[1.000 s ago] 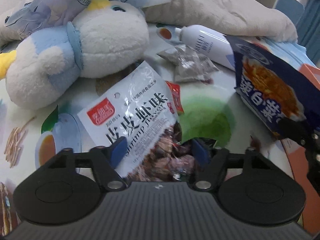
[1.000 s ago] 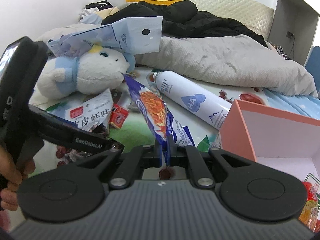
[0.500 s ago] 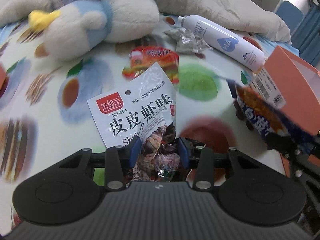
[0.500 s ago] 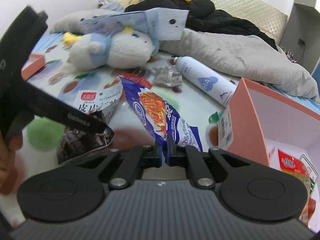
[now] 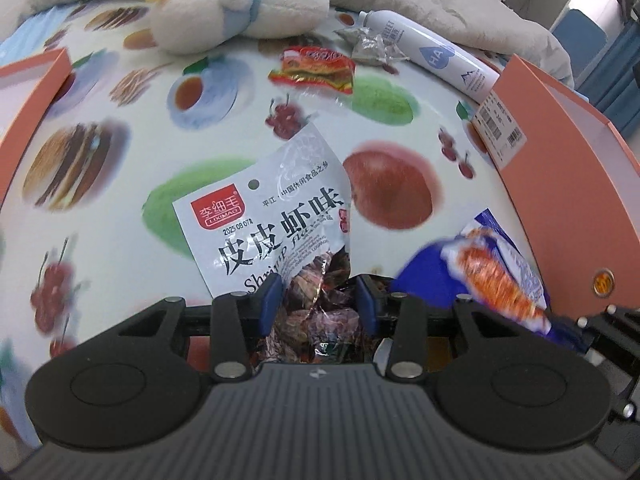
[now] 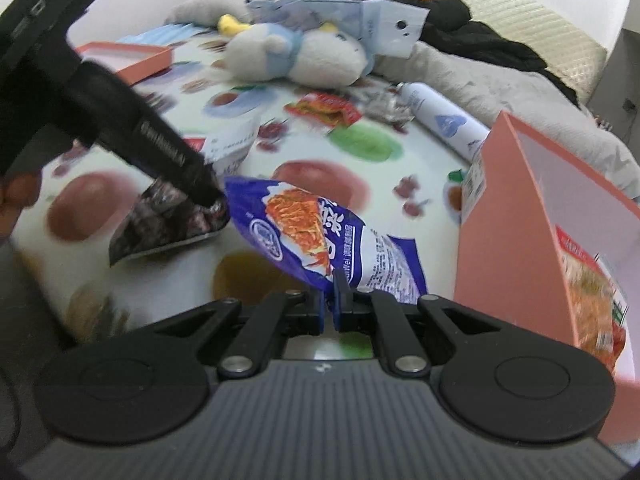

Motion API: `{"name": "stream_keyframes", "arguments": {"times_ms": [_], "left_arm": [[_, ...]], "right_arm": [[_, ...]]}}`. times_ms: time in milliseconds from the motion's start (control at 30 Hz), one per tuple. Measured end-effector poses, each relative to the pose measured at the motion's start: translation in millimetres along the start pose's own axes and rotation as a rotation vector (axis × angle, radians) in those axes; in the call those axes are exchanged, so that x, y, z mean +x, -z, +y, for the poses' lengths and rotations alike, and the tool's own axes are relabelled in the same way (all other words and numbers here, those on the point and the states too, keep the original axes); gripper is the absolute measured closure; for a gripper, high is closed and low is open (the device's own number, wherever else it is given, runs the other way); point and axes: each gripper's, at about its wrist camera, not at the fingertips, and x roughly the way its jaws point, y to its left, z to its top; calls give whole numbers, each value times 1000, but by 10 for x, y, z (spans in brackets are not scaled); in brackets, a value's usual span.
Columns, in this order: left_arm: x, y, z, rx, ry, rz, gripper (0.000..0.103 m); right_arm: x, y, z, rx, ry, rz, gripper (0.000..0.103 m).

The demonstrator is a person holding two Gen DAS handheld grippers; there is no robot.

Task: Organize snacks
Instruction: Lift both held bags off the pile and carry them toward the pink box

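Note:
My left gripper (image 5: 318, 300) is shut on a white shrimp-flavour snack bag (image 5: 276, 216) and holds it above the printed bed sheet; the bag also shows in the right wrist view (image 6: 172, 216). My right gripper (image 6: 330, 308) is shut on the edge of a blue snack bag (image 6: 316, 236), also seen in the left wrist view (image 5: 496, 276). An open pink box (image 6: 516, 216) stands to the right with a snack pack (image 6: 592, 292) inside; it shows in the left wrist view too (image 5: 560, 152). A red snack packet (image 5: 314, 68) and a crumpled silver packet (image 5: 370, 46) lie farther back.
A plush duck toy (image 5: 236, 4) and a white spray bottle (image 5: 432, 54) lie at the back, with a grey blanket (image 5: 452, 8) behind. A pink box lid (image 5: 28, 108) sits at the left. Black clothes (image 6: 448, 36) lie on the bed beyond.
Both grippers have pulled back and up from the plush toy with their bags. The pink box is now closer at the right, and the red packet lies uncovered.

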Motion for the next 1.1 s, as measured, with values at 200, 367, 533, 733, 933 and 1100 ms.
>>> {"name": "stream_keyframes", "arguments": {"times_ms": [200, 367, 533, 733, 933, 1100], "left_arm": [[-140, 84, 53, -9, -25, -8, 57], [-241, 47, 79, -9, -49, -27, 57], [-310, 14, 76, -12, -70, -50, 57], [-371, 10, 103, -17, -77, -55, 69], [-266, 34, 107, -8, -96, -36, 70], [-240, 42, 85, 42, -66, -28, 53]], "right_arm": [[-119, 130, 64, 59, -106, 13, 61], [-231, 166, 62, 82, -190, -36, 26], [-227, 125, -50, 176, -148, -81, 16], [-23, 63, -205, 346, -96, -59, 16], [300, -31, -132, 365, -6, -26, 15], [461, -38, -73, 288, 64, -1, 0]]}}
